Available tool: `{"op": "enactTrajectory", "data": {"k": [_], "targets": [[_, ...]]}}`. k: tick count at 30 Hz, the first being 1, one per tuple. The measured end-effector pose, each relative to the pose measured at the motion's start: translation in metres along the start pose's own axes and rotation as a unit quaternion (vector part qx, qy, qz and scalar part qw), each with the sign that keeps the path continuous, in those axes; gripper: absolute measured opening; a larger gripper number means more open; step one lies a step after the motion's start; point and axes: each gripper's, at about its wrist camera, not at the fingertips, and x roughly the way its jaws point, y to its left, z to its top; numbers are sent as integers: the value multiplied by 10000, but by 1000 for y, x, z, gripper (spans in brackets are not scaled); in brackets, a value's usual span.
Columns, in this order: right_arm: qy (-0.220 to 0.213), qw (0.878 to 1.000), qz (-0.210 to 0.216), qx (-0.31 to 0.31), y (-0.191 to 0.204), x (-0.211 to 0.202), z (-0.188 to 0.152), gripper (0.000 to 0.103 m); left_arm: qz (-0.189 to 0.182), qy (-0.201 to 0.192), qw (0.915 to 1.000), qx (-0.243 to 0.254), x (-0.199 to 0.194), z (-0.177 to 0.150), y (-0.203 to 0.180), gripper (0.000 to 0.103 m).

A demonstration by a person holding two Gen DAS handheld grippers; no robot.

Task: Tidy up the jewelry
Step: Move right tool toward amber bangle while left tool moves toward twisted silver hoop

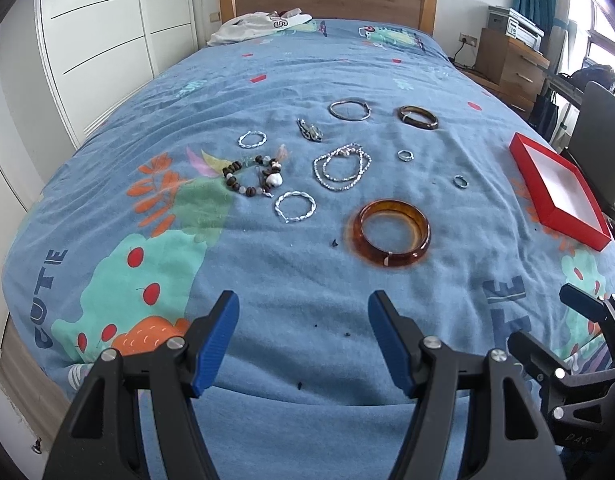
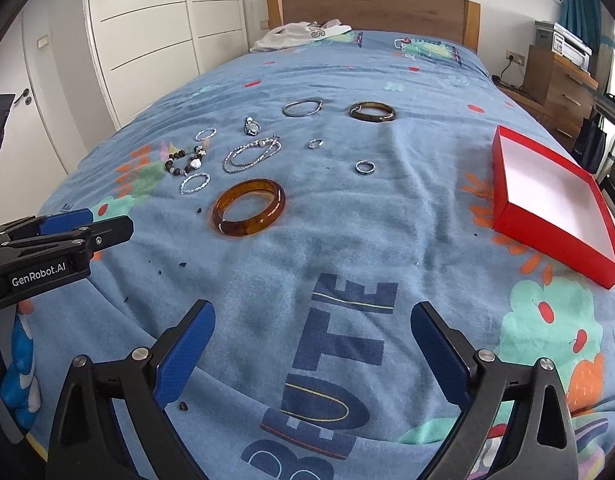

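Left tool (image 1: 303,310) and right tool (image 2: 313,320): black frames, blue ribbed pads, silver screws, white "GenRobot.AI" marking.

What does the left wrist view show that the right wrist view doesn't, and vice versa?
Only the left wrist view: a dark chair beyond the red box.
Only the right wrist view: a white door with a handle at left, and the large BEAUTE lettering on the blanket.
Both: the amber bangle, silver chains, beaded bracelet, two rings, and both grippers with open, empty jaws.

Amber bangle (image 1: 392,233), red box (image 1: 559,190), blue cartoon-print bedspread (image 1: 291,80)
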Motion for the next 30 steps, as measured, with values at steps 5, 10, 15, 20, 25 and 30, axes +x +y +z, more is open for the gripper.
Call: {"op": "enactTrajectory", "data": {"k": [5, 10, 15, 20, 25, 30], "targets": [[33, 9999, 78, 63, -5, 5, 2, 91, 21, 50, 10000, 44, 4, 0, -2, 65], [69, 9998, 149, 97, -9, 11, 4, 85, -5, 83, 9999, 114, 7, 1, -4, 65], [101, 9997, 195, 97, -13, 17, 7, 84, -44, 176, 9998, 86, 14, 3, -5, 65], [103, 9996, 238, 80, -17, 23, 13, 83, -45, 198, 9998, 15, 20, 6, -2, 65], [63, 9996, 273, 37, -21, 29, 21, 83, -82, 190, 9997, -87, 23, 9, 2, 65], [36, 9994, 321, 114, -29, 32, 25, 82, -57, 214, 9997, -130, 26, 12, 3, 65]]}}
